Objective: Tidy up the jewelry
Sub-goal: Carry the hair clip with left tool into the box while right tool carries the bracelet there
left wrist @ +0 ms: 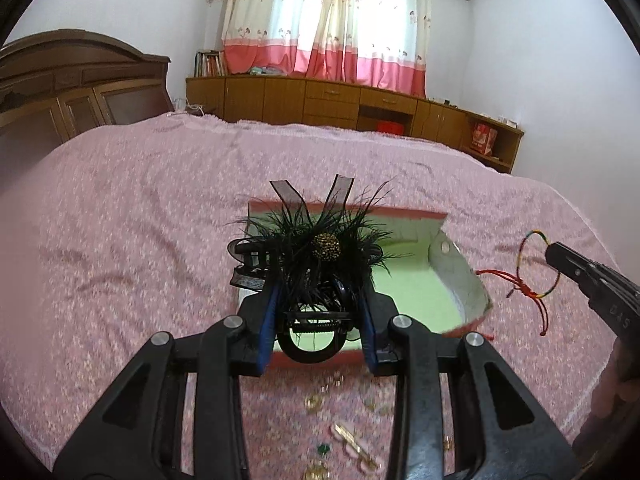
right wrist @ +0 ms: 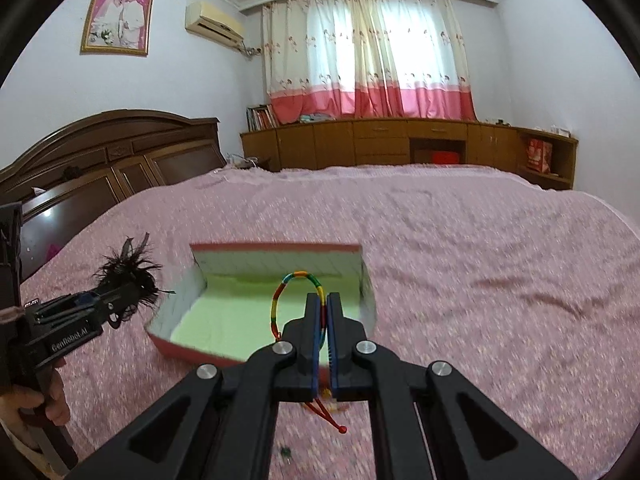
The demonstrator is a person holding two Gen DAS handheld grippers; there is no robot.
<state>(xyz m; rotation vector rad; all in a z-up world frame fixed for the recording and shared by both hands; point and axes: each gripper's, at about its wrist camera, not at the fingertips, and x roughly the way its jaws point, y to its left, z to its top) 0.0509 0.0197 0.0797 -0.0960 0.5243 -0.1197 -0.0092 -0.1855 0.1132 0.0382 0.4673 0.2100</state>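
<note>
My left gripper is shut on a black feathered hair clip with a gold bead centre, held over the near edge of an open red box with a pale green inside. My right gripper is shut on a rainbow cord bracelet with red tie strings, held above the box. In the left wrist view the right gripper and the bracelet are to the right of the box. In the right wrist view the left gripper and the clip are left of the box.
The box lies on a pink bedspread. Several small gold and green jewelry pieces lie on the bedspread below my left gripper. A dark wooden headboard stands at the left; wooden cabinets line the far wall.
</note>
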